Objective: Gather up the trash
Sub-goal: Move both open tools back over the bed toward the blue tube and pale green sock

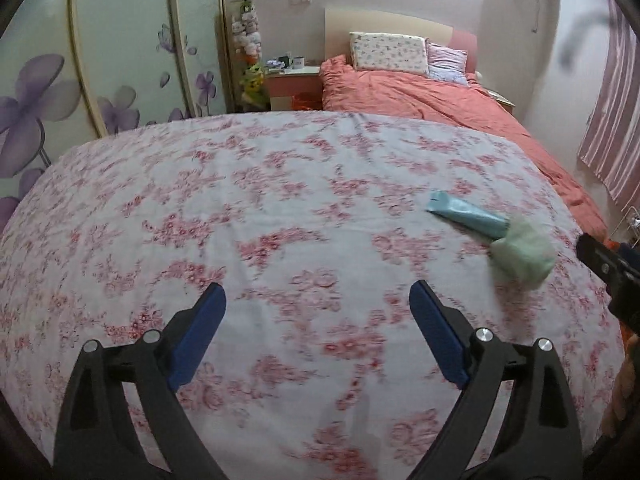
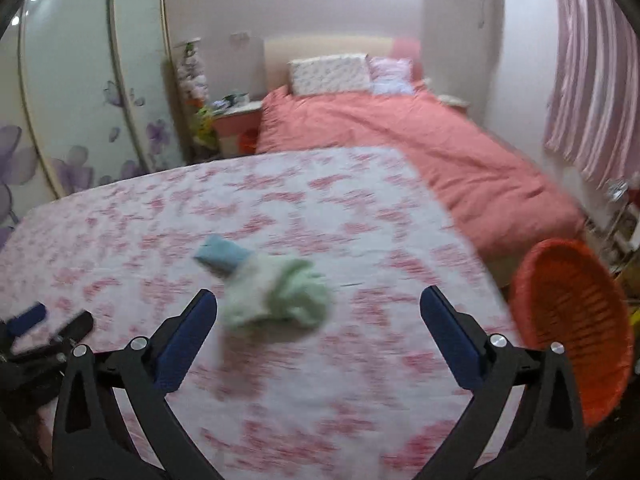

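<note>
On the floral-covered surface (image 1: 240,208) lie a light blue tube (image 1: 464,216) and, touching its near end, a crumpled pale green wad (image 1: 524,256). My left gripper (image 1: 318,296) hangs open over bare cloth, to the left of both pieces, with nothing between its fingers. In the right wrist view the blue tube (image 2: 222,256) and the green wad (image 2: 280,300) lie just ahead of my right gripper (image 2: 318,300), nearer its left finger. Its jaws stand wide open and hold nothing. The left gripper (image 2: 52,320) shows at the left edge there.
An orange woven basket (image 2: 568,320) stands past the right edge of the floral surface (image 2: 360,240). Beyond lies a bed with a coral duvet (image 1: 420,96) and pillows. A wardrobe with purple flowers (image 1: 100,80) lines the left, striped curtains (image 1: 612,128) the right.
</note>
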A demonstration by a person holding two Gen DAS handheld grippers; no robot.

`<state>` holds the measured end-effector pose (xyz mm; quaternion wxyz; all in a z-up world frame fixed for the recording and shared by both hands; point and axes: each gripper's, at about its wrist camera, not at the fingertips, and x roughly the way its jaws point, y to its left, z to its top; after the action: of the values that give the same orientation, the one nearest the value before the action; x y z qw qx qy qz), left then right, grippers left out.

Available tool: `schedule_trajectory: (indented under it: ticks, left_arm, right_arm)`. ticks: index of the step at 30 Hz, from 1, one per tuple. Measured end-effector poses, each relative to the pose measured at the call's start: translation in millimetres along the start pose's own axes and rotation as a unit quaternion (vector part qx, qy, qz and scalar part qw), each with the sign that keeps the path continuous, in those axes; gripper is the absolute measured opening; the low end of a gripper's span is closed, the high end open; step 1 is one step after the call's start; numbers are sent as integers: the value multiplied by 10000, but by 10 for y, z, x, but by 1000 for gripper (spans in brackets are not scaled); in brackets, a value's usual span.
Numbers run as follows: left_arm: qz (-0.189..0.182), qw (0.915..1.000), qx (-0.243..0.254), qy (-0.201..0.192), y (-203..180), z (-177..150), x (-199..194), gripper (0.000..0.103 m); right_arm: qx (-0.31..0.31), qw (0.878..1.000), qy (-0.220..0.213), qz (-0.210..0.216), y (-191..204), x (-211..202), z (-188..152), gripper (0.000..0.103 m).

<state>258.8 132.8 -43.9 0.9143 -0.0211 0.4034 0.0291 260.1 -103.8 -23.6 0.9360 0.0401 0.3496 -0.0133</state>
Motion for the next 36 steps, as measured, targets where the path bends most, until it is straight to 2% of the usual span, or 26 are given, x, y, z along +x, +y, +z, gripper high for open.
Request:
schedule_trajectory:
  ticks: [3,5,9,12,16,23,30,32,36]
  left_arm:
    - [103,9999,-79,62,67,1,41,99]
    - [306,9995,-92,59,111,0,47,99]
    - [424,9989,-119,150,137,-2,74,99]
    - [361,9991,-122,174,141,-10,87,99]
    - [25,9998,-127,164,65,-9,106,99]
    - [-517,9985,152,125,-481,106,192,99]
    - [-1067,9928,22,537,-1173,409,535,99]
    - [-984,9932,62,617,-1360,492,676,99]
    - [-541,9956,228,727,-1569,562,909,99]
  right_arm:
    - [1,9995,214,211,163,150,28,99]
    - [8,9996,223,167,291,258,54,96]
    - [54,9992,377,78,353,440,67,86]
    - [-85,9982,558,-209,316,534,7,73]
    - [257,9974,540,-392,16,437,-99,68]
    - [556,9946,456,-749,-435,309,-195,67]
    - [754,9947,413,-573,-716,184,-299,67]
    - [752,9951,408,-503,-755,162,-322,67]
    - [757,9954,422,-399,-831,129,-367,68]
